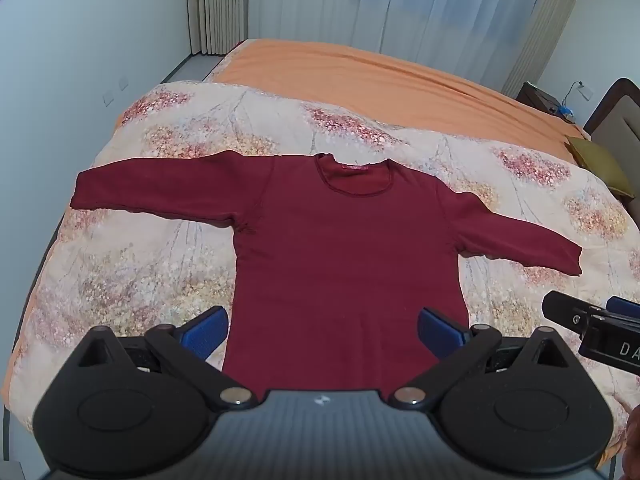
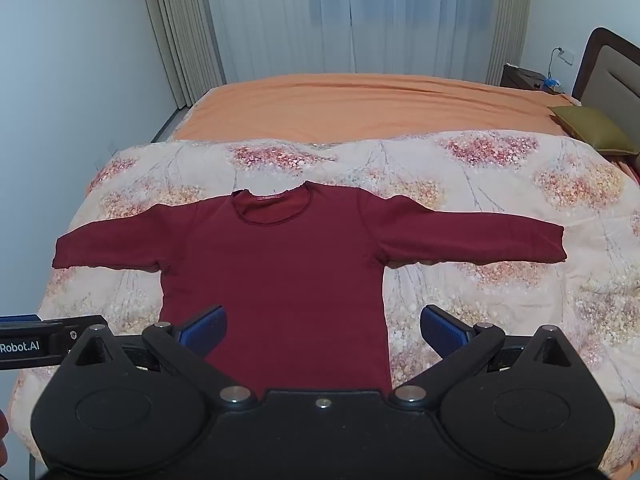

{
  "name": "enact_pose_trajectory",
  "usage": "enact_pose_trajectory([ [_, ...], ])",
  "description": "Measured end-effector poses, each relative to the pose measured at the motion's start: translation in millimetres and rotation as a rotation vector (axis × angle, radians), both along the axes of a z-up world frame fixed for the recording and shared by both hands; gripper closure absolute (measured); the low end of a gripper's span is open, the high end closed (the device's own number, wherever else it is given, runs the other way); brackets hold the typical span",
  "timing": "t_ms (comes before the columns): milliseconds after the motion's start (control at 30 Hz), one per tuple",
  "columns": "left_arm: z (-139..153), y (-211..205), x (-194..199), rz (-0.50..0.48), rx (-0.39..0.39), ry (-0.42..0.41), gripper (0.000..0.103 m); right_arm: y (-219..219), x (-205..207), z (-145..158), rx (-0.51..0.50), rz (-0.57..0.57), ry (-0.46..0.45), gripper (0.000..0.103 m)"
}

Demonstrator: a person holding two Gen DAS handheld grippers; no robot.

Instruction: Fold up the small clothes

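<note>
Left wrist view: nearest the lens, the left gripper has its jaws spread wide, blue pads apart and holding nothing, hovering over the lower hem of a dark red long-sleeved shirt. At the right edge of this view part of the right gripper shows, with the white letters "DA" readable on its black body before the frame cuts them off.

In the right wrist view the right gripper also has its jaws spread and empty, above the shirt's lower right part. At the left edge a slice of the left gripper carries a label reading "Robot.AI", possibly clipped at the start; this writing appears in this view only.

The shirt lies flat, front up, on a floral quilt covering the near part of the bed, hem toward the cameras, both sleeves stretched out sideways. Inside the neckline sits a small red label; its writing is too small to read.

Beyond the quilt an orange sheet covers the rest of the bed. An olive pillow lies at the right by the headboard. A dark nightstand stands past it, with a cable plugged into a wall socket, seen more clearly from the right wrist. Pale curtains hang across the far wall.
</note>
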State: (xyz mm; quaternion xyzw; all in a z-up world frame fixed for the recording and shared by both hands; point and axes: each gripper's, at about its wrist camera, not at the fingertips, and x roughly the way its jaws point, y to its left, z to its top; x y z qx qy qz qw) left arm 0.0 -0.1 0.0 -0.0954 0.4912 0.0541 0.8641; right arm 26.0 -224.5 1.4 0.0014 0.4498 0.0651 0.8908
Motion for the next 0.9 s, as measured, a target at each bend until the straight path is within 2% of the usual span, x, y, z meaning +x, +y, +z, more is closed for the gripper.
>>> enact_pose_trajectory([
  [900, 1.6, -1.6, 0.0, 0.003, 0.008, -0.002, 0.000, -3.5, -0.4, 3.4, -0.018, -0.003, -0.022, 0.000],
])
